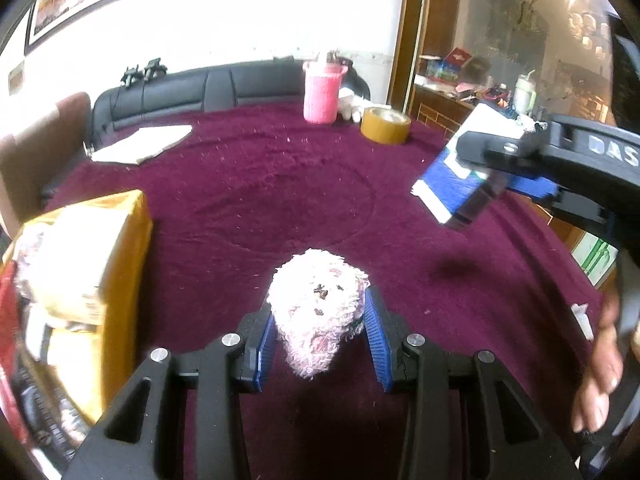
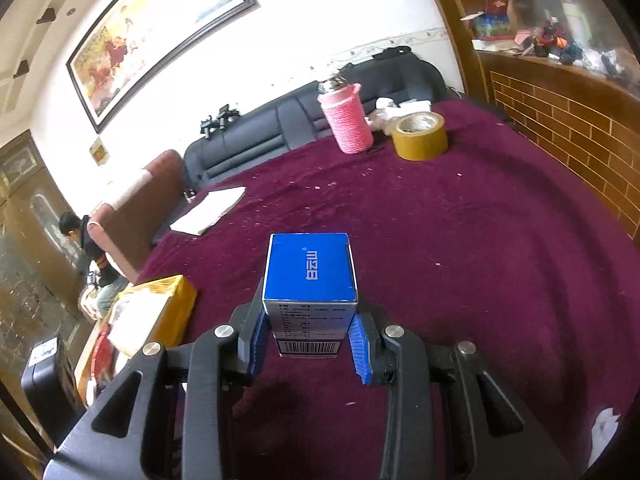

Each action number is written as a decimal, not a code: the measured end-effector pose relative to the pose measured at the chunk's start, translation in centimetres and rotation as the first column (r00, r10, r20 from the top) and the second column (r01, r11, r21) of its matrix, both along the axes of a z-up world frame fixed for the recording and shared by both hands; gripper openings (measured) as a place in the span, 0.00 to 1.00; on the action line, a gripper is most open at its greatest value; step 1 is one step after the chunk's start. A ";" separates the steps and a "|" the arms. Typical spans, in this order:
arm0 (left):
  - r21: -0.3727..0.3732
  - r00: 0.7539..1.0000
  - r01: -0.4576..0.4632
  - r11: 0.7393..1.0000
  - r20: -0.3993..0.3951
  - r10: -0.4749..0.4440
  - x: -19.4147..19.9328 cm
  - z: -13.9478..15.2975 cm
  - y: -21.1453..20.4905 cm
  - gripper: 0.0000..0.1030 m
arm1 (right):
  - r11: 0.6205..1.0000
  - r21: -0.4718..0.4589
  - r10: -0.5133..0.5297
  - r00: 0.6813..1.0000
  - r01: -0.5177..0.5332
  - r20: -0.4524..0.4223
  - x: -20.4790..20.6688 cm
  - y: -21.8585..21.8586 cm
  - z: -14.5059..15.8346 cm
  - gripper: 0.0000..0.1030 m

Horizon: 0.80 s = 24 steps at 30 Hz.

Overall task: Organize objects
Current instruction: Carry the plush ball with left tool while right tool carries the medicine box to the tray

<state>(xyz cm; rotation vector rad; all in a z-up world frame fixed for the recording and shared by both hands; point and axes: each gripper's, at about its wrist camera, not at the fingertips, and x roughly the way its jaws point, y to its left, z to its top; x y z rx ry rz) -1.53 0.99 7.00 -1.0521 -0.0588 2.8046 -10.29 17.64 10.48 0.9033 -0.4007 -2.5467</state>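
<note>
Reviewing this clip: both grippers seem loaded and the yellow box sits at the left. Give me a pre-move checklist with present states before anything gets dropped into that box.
1. Plush toy between left gripper fingers: ok.
2. Blue box clamped in right gripper, lifted off the cloth: ok.
3. Yellow box open at the top: ok.
4. Room left inside the yellow box: cannot tell; it already holds items.
5. Path over the cloth to the yellow box free of objects: ok.
6. Tape roll and pink cup away from both grippers: ok.
</note>
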 end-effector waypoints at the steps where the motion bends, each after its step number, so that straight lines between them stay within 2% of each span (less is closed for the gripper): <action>1: 0.000 1.000 -0.002 1.000 -0.011 0.002 0.4 0.3 -0.3 0.34 | 1.000 -0.002 0.010 1.000 -0.010 -0.006 0.2 -0.4 0.2 0.31; 8: 0.010 0.997 -0.021 1.000 -0.078 0.022 3.5 2.5 -3.1 0.34 | 0.997 -0.002 0.077 0.997 -0.077 -0.020 1.7 -3.6 0.8 0.31; 11: 0.039 0.994 -0.030 0.999 -0.106 0.034 5.2 3.7 -5.0 0.34 | 0.994 0.003 0.110 0.994 -0.110 -0.024 2.3 -5.0 1.1 0.31; 15: 0.071 0.986 -0.086 0.994 -0.136 0.095 7.4 4.7 -8.9 0.34 | 0.981 0.008 0.192 0.981 -0.192 -0.031 3.1 -7.9 1.6 0.31; 19: 0.098 0.975 -0.176 0.980 -0.123 0.187 9.1 4.3 -13.5 0.34 | 0.952 0.009 0.305 0.952 -0.305 -0.027 4.0 -11.9 1.6 0.31; 24: 0.104 0.950 -0.292 0.951 -0.080 0.301 10.8 2.3 -18.0 0.35 | 0.885 0.016 0.466 0.885 -0.466 0.006 4.7 -18.0 1.0 0.31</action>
